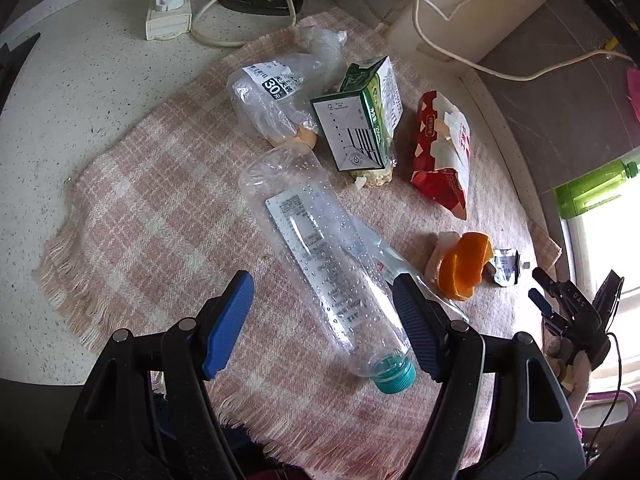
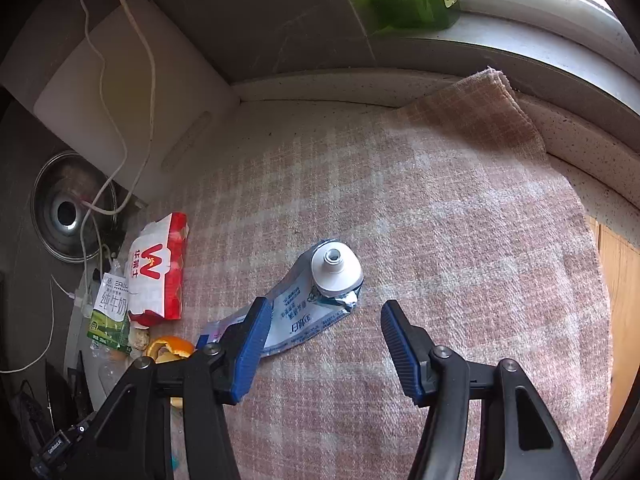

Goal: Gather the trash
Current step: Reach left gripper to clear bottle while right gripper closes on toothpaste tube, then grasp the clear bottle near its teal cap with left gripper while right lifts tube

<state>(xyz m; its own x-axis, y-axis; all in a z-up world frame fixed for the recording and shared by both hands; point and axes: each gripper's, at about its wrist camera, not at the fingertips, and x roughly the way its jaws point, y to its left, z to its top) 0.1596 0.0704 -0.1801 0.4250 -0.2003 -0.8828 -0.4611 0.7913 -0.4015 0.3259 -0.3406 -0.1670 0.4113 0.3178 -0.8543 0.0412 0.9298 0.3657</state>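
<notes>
Kitchen counter, mid clean-up: litter lies scattered over a pink checked cloth (image 1: 152,184) spread on the speckled worktop, apparently laid there to keep the mess in one place; the left gripper (image 1: 322,312) hangs over an empty clear plastic bottle (image 1: 320,256) lying on its side, teal cap (image 1: 394,376) towards the camera; its blue-padded jaws stand partly apart on either side of the bottle's lower half, the right pad just beside or touching the wall, the left one clear of it, so nothing is gripped yet; the straddle suggests the bottle is this hand's pick. Beyond it sit a green-and-white milk carton (image 1: 360,120) tipped over, a crumpled clear bag (image 1: 276,96), a red-and-white snack wrapper (image 1: 444,148) and an orange peel (image 1: 464,264). The right gripper (image 2: 324,332), likewise half open and empty, is aimed at a squeezed-flat toothpaste tube (image 2: 308,308) with a white cap (image 2: 334,266) standing up; the tube's tail runs under the left pad, though whether they touch cannot be told; a flat, limp tube will likely need a pinch close to the cloth. No bin shows in either view.
</notes>
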